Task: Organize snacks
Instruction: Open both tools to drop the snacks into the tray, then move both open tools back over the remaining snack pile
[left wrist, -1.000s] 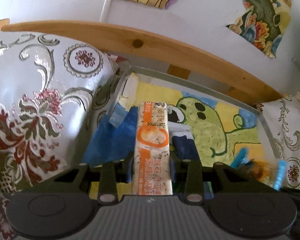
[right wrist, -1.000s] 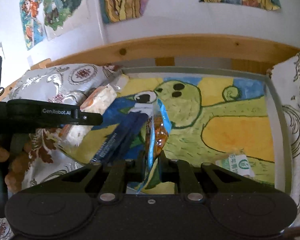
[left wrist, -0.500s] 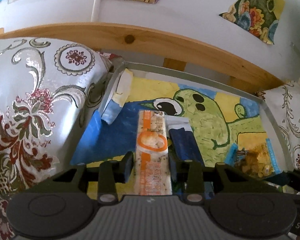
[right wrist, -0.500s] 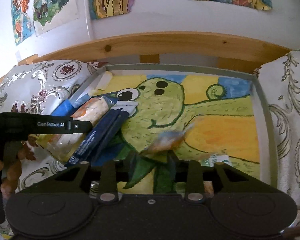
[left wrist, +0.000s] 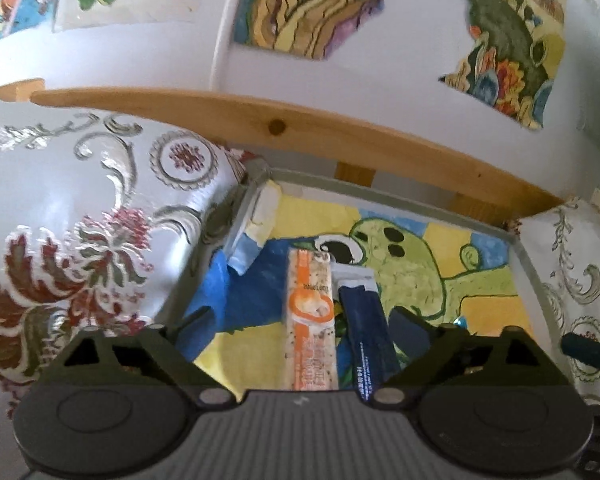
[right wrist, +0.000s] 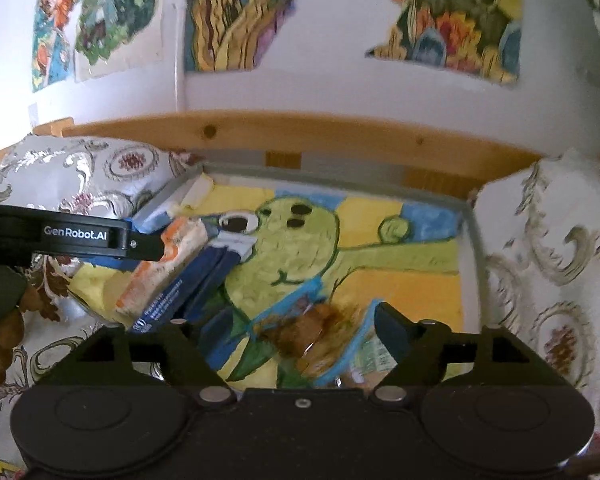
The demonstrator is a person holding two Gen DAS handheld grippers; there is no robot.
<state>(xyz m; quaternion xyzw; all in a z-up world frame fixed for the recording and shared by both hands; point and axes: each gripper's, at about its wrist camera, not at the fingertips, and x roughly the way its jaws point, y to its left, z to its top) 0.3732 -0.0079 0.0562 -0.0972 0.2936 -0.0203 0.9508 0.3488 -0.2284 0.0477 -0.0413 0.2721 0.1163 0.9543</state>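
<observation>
Jaws of the left gripper (left wrist: pixel 300 326) and right gripper (right wrist: pixel 296 326) are opening, pads clear of the orange bar (left wrist: pixel 310 320) and blue-edged packet (right wrist: pixel 320 336) lying in the tray (right wrist: pixel 474 248).

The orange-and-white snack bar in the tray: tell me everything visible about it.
The orange-and-white snack bar is a long, flat, sealed packet, speckled white with an orange band, a ring design and printed text. It lies lengthwise in the tray on the painted liner, its right edge against a dark blue packet. The left gripper is opening; the bar sits between its fingers, pads clear of it.
</observation>
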